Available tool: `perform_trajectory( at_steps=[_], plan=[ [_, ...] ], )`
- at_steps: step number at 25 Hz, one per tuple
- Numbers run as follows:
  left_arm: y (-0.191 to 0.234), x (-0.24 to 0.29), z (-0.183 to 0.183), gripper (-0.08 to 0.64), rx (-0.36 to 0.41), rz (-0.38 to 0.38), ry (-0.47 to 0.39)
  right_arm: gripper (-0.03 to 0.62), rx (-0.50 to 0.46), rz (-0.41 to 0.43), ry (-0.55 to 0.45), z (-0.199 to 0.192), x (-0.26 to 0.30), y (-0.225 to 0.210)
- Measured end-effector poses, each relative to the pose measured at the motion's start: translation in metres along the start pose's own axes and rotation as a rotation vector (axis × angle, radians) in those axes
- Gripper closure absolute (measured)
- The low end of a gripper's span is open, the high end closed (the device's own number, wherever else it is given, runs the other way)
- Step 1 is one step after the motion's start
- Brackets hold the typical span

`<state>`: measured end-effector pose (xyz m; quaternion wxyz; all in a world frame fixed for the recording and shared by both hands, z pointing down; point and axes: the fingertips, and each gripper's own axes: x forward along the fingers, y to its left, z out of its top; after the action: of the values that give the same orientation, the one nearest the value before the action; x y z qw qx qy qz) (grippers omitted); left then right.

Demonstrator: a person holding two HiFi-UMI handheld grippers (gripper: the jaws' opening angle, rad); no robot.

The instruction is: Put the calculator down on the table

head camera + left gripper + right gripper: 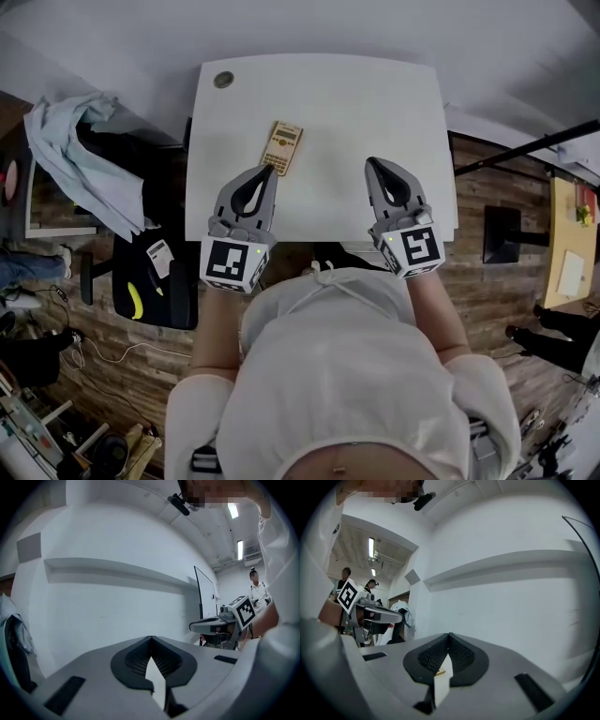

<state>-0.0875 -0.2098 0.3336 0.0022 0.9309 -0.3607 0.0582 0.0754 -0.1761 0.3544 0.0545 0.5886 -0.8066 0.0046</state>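
pointing forward over the table, the left gripper (269,172) has its jaws pressed together with nothing between them. its own view shows the ribbed pads (136,658) meeting at the tips against a bare white wall (117,606). the right gripper (372,163) is likewise closed and empty, its pads (461,656) joined at the tips. the calculator (281,147) lies flat on the white table (366,103), free of both tools. in the head view the left gripper's tips sit just beside the calculator's near end, and the right gripper is well to the calculator's right. beyond the calculator, toward the far left corner, a small round disc (223,80) rests on the tabletop. left of the calculator, off the table, a pale blue cloth (66,141) drapes over a dark chair (155,192).
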Motion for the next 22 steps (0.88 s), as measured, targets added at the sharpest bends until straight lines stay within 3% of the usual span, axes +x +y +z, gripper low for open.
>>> perform_trajectory(
  at_steps=[6, 12, 22],
  plan=[
    [-0.003, -0.002, 0.001, 0.541, -0.031, -0.014, 0.012, 0.592, 0.018, -0.024, -0.003, 0.003, -0.008, 0.000],
    [-0.010, 0.000, 0.006, 0.541, -0.030, -0.023, 0.006, 0.592, 0.007, 0.007, 0.008, 0.003, -0.009, 0.002],
    [0.002, 0.001, 0.003, 0.541, -0.047, 0.010, 0.017, 0.592, -0.017, 0.025, -0.003, 0.005, 0.003, 0.005]
  ],
)
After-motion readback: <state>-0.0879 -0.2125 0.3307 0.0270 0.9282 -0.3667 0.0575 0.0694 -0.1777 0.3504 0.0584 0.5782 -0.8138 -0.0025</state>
